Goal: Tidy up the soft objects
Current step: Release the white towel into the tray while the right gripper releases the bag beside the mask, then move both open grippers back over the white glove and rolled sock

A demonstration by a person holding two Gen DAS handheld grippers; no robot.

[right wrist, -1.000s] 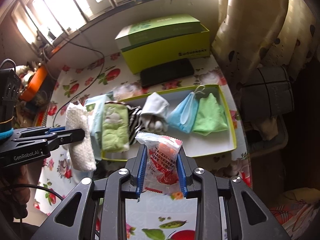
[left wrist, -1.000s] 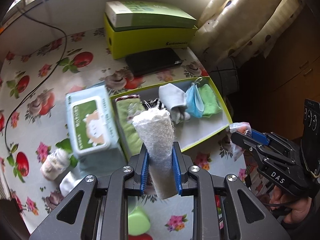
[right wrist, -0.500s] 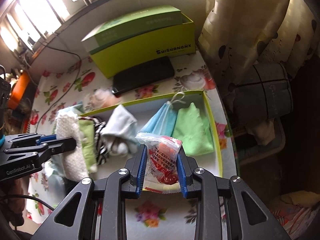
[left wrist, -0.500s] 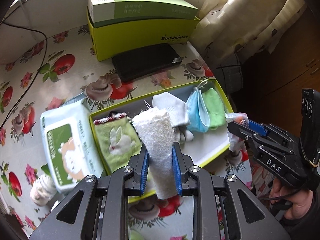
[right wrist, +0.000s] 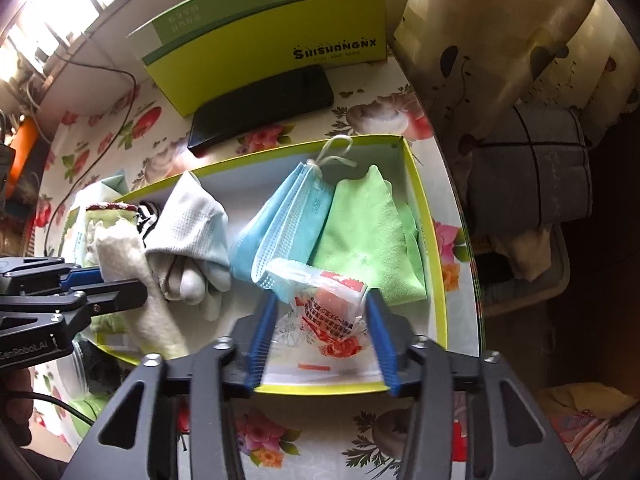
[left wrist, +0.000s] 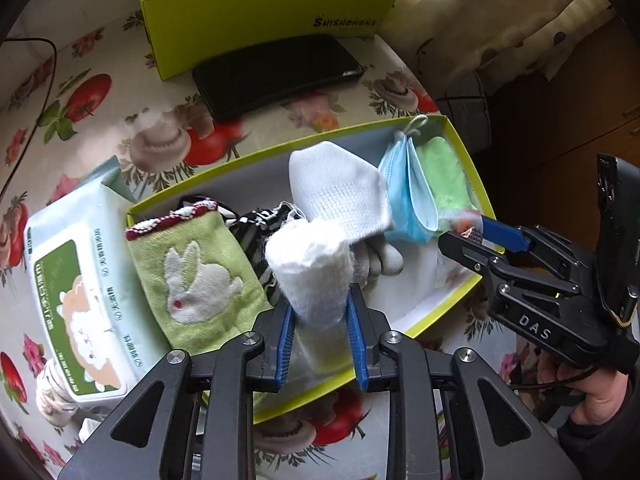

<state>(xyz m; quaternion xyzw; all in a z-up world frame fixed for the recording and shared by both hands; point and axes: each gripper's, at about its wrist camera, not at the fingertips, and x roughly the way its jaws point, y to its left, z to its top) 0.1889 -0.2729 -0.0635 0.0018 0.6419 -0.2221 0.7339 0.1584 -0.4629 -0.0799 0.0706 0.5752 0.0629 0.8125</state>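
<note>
A shallow tray (left wrist: 468,168) with a yellow-green rim holds a green rabbit cloth (left wrist: 192,280), a striped cloth (left wrist: 256,224), a white sock (left wrist: 340,196), blue masks (left wrist: 408,196) and a light-green cloth (left wrist: 448,176). My left gripper (left wrist: 320,302) hangs over the tray's front. Its jaws are opening, and the pads still touch the sides of a white rolled towel (left wrist: 308,264) standing between them. My right gripper (right wrist: 322,296) is low over the tray's front right corner. Its jaws are opening too, and a clear packet with red print (right wrist: 332,316) lies loose between them.
A wet-wipes pack (left wrist: 76,280) lies against the tray's left side. Behind the tray are a black phone (left wrist: 276,72) and a yellow-green box (left wrist: 260,12). A curtain (right wrist: 500,40) hangs at the table's right edge. A black cable (right wrist: 100,128) crosses the flowered tablecloth.
Both grippers came down and closer to the tray. The right jaws spread apart off the packet, which now rests in the tray. The left jaws widened a little around the towel.
</note>
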